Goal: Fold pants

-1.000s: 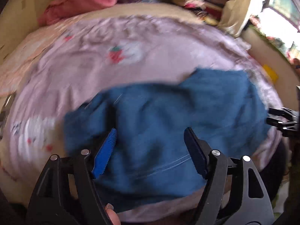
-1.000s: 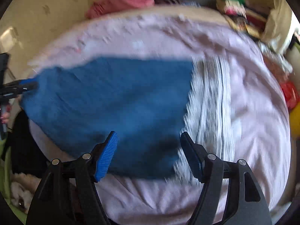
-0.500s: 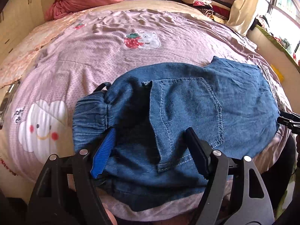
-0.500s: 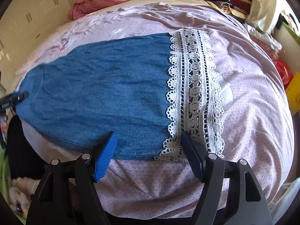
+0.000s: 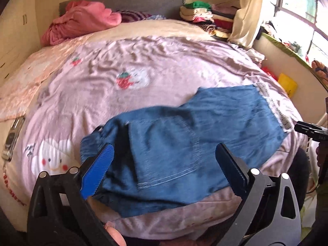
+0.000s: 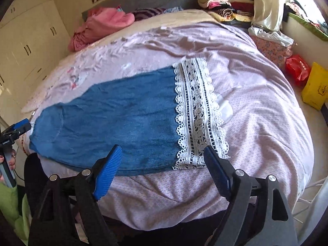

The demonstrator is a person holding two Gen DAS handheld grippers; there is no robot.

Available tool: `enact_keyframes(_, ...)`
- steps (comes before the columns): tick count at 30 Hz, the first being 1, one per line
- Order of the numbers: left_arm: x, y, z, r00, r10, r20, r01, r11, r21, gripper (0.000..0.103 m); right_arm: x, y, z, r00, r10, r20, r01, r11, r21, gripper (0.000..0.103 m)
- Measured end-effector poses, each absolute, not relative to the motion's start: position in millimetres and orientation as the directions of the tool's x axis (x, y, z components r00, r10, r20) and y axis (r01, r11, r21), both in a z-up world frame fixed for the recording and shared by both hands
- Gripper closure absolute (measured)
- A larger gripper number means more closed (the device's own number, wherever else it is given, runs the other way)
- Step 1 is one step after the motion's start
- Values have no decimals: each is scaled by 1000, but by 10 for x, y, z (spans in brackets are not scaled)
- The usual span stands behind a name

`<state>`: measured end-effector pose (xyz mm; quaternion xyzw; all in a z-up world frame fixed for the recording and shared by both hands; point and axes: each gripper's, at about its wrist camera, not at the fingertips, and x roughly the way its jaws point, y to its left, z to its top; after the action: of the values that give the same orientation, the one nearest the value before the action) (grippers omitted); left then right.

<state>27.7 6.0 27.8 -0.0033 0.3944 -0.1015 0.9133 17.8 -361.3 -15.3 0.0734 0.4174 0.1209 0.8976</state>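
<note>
the left gripper (image 5: 164,162) hangs over the waistband end of the pants (image 5: 184,143), its jaws opening with nothing pinched between them; the denim lies below, not in the pads. the pants are spread flat across the near edge of the bed (image 5: 143,61), doubled leg on leg by the look of it, waist to the left, hem to the right. the right gripper (image 6: 162,164) hovers above the hem end, jaws also opening and empty, the near edge of the cloth lying beneath the gap.

judging from this, the next fold runs end to end. to do it well, each gripper should bite both layers together at a near corner, lift only enough to clear the sheet, and carry the hem over to meet the waist so the edges line up, then press the crease flat.

the denim is soft, mid-blue, slightly rumpled, with a stitched back pocket (image 5: 164,149) and a gathered elastic waistband (image 5: 92,143). the lace trim (image 6: 196,112) at the hem is white, scalloped and openwork, likely to snag on ribbed pads. the mauve sheet is thin and wrinkled, printed with a strawberry (image 5: 123,80).
</note>
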Motion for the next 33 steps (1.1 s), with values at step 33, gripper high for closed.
enact_keyframes(33,1117,-1878,733,616,-391,-684,467,880,-83,10,17,-4033,198,737,230,-635,-66,961,270,14)
